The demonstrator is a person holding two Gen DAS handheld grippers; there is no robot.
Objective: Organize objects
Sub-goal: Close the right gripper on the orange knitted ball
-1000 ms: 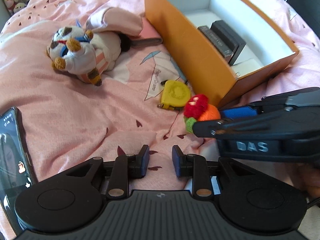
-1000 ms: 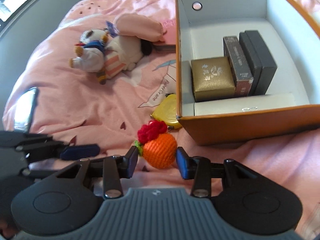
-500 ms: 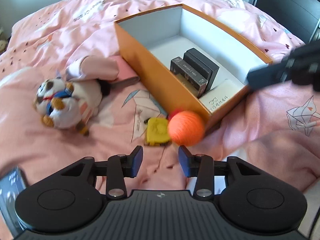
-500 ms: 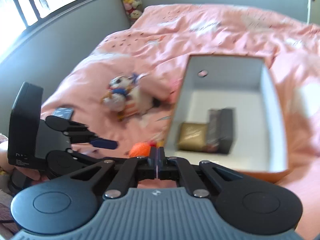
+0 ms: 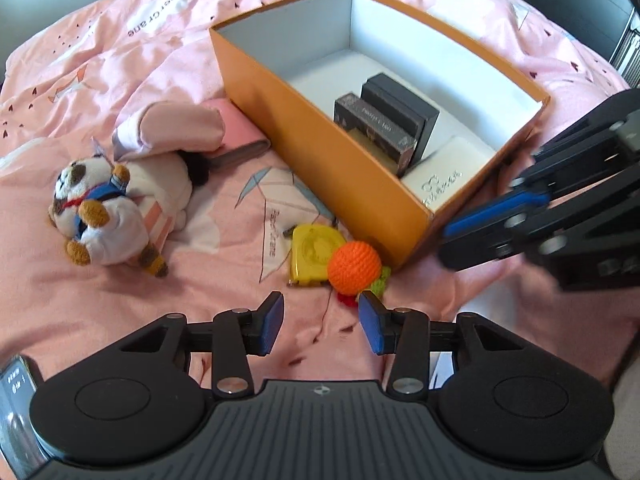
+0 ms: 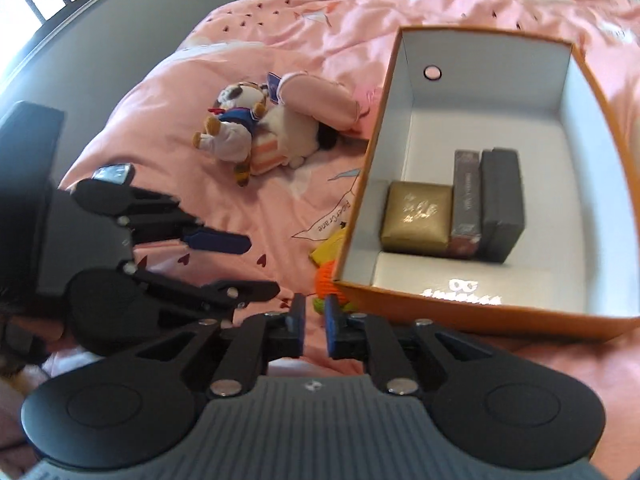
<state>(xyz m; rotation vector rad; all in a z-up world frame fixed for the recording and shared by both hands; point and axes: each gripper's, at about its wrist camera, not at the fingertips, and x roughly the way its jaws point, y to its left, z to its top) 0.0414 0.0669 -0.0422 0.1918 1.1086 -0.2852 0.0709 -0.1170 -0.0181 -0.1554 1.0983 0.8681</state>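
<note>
An orange crocheted ball point(image 5: 354, 266) lies on the pink bedding, its red and green top turned down, against a yellow tape measure point(image 5: 314, 254) at the near corner of the orange box point(image 5: 304, 120). My left gripper point(image 5: 320, 328) stands open just short of the ball, nothing between its pads. In the right wrist view the ball point(image 6: 326, 280) peeks out beside the box corner point(image 6: 480, 316). My right gripper point(image 6: 315, 324) hovers above it, jaws opening from a narrow gap and holding nothing.
Inside the box stand a gold box point(image 6: 418, 216), two dark boxes point(image 6: 486, 204) and a white case point(image 5: 444, 178). A plush toy point(image 5: 104, 216), a pink pouch point(image 5: 180, 128) and a phone point(image 5: 16, 400) lie on the bedding to the left.
The right gripper, earlier around the ball, lifted away, shut empty and now parts slightly. The ball rolled and lies top down by the tape measure. The left gripper has opened wider.
</note>
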